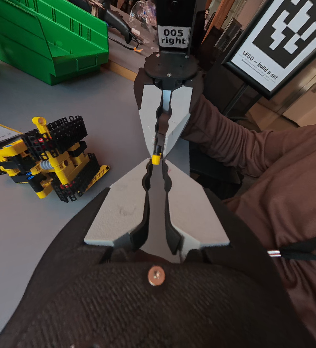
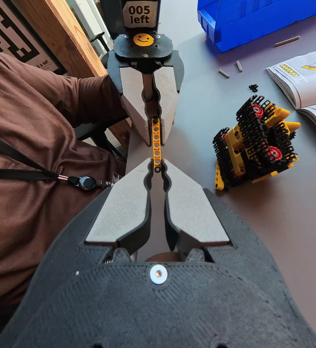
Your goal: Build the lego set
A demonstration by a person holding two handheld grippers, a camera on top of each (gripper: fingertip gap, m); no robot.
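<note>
A thin yellow beam with holes point(image 2: 156, 145) is held in the air between my two grippers, which face each other tip to tip. My right gripper point(image 2: 156, 164) is closed on its near end. My left gripper point(image 1: 156, 162) is closed around the other part, where a black pin point(image 2: 155, 119) sits in the end hole. In the left wrist view the beam point(image 1: 156, 159) shows end-on between both pairs of tips. The partly built yellow and black tracked vehicle point(image 1: 48, 158) lies on the grey table, apart from both grippers; it also shows in the right wrist view point(image 2: 255, 143).
A green bin point(image 1: 46, 37) and a blue bin point(image 2: 257, 22) stand at the back. An open instruction booklet point(image 2: 304, 79), loose grey axles point(image 2: 224, 73) and a small black piece point(image 2: 253, 88) lie near the vehicle. A person's brown sleeve point(image 1: 228, 135) and a framed sign point(image 1: 285, 43) are beside the table edge. My two grippers' fingertips are within a few centimetres of each other. About 20 cm separates my left fingertips from the small black piece point(image 2: 253, 88).
</note>
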